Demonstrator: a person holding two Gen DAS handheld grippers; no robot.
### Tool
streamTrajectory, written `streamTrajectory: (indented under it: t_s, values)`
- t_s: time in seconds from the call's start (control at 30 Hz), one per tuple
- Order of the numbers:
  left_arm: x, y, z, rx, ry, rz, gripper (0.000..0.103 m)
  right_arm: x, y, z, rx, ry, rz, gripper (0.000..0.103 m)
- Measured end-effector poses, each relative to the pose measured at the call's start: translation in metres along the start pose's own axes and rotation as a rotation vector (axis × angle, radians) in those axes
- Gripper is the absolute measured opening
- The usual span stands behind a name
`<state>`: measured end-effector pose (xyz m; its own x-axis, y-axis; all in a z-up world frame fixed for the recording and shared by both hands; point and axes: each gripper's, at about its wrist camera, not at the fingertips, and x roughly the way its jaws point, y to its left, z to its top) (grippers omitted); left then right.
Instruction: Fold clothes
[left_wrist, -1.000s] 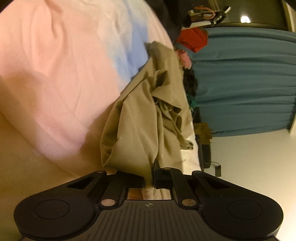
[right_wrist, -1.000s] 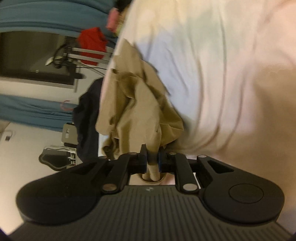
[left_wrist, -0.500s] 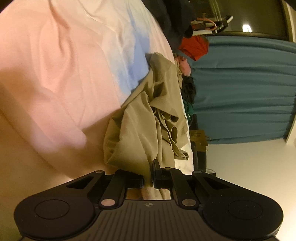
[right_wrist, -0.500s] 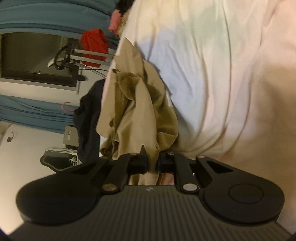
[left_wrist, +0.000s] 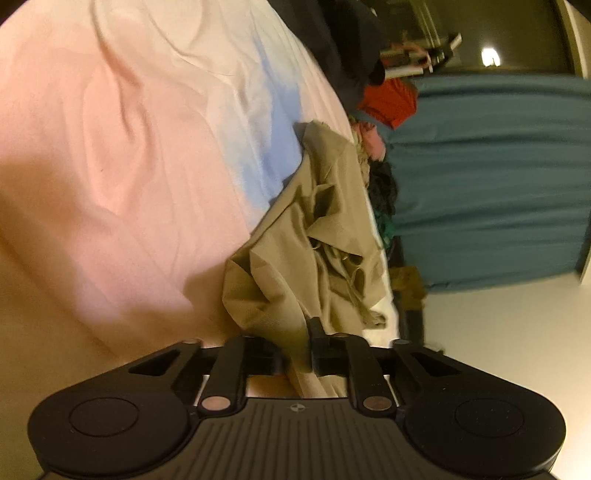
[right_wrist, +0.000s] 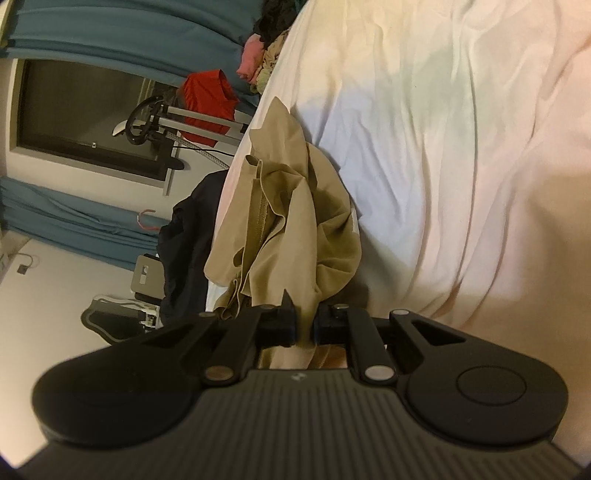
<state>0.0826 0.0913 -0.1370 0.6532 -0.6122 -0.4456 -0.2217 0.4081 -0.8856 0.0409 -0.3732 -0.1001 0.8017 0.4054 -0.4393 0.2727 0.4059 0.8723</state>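
A crumpled khaki garment (left_wrist: 295, 258) lies along the edge of a bed covered by a pale pink, white and blue sheet (left_wrist: 147, 166). A fold of it runs back between the fingers of my left gripper (left_wrist: 297, 350). Those jaws are opening, and the cloth hangs loosely in the gap, close against one finger. In the right wrist view the same khaki garment (right_wrist: 288, 229) is bunched up on the sheet (right_wrist: 443, 147). My right gripper (right_wrist: 304, 326) is shut on a fold of it.
More clothes are piled past the garment: a red piece (left_wrist: 391, 99), a pink one (left_wrist: 373, 140) and a dark one (right_wrist: 184, 251) hanging over the bed's edge. Teal curtains (left_wrist: 480, 177) and a dark window (right_wrist: 81, 110) stand beyond, with pale floor beside the bed.
My left gripper's jaws have parted from their tight pinch on the khaki fold. The right gripper's jaws have drawn closer on their fold, and the garment has sunk onto the sheet.
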Motion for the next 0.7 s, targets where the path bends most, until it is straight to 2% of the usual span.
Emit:
streamTrajectory:
  t_s: [0.07,0.17,0.2,0.37,0.43,0.57,0.63,0.7]
  values:
    - [0.005,0.002,0.002,0.012,0.021,0.022,0.030,0.001,0.000,0.000,-0.004,-0.002,-0.005,0.012]
    - [0.007,0.004,0.005,0.010,0.011,0.018,0.013,0.001,0.000,0.001,-0.015,-0.002,-0.007,0.012]
    - [0.005,0.001,0.006,0.027,-0.002,0.014,0.012,0.001,0.000,0.001,-0.017,0.002,-0.004,0.012]
    - [-0.020,-0.035,-0.003,0.214,-0.087,-0.044,0.006,-0.007,0.009,0.000,-0.024,-0.004,0.013,0.012]
    - [-0.035,-0.049,-0.009,0.264,-0.124,-0.068,0.006,-0.020,0.018,-0.005,-0.034,-0.020,0.031,0.012]
    - [-0.082,-0.062,-0.038,0.293,-0.206,-0.117,0.005,-0.061,0.038,-0.024,-0.087,-0.055,0.065,0.011]
    - [-0.108,-0.062,-0.057,0.287,-0.220,-0.133,0.005,-0.087,0.046,-0.037,-0.124,-0.069,0.068,0.012]
    - [-0.136,-0.055,-0.078,0.236,-0.209,-0.141,0.005,-0.117,0.047,-0.057,-0.142,-0.056,0.055,0.012]
